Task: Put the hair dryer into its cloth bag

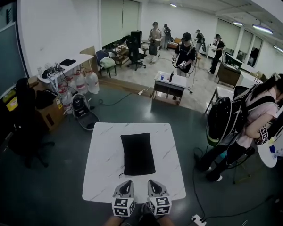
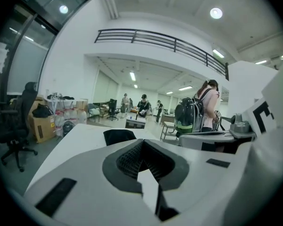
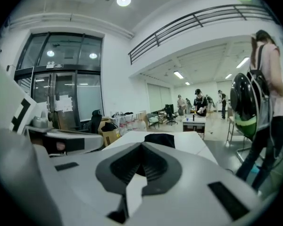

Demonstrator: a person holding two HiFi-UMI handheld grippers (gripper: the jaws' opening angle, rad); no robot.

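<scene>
Two grippers sit side by side at the table's near edge. The left gripper (image 1: 127, 184) (image 2: 142, 143) has its jaws pressed together with nothing between them. The right gripper (image 1: 153, 183) (image 3: 142, 148) is the same, jaws together and empty. Neither touches anything.

One black cloth bag (image 1: 137, 153) (image 2: 119, 135) (image 3: 160, 139) lies flat in the middle of the table, lengthwise, away from the grippers. Whether the hair dryer is inside it cannot be told.

The single white marbled table (image 1: 104, 173) stands on a dark grey floor in a large, bright hall. One person with a backpack (image 1: 259, 112) stands to the table's right. One small desk (image 1: 170, 84) stands beyond the table, with several people further back. One black office chair (image 1: 26, 121) is well off to the table's left.
</scene>
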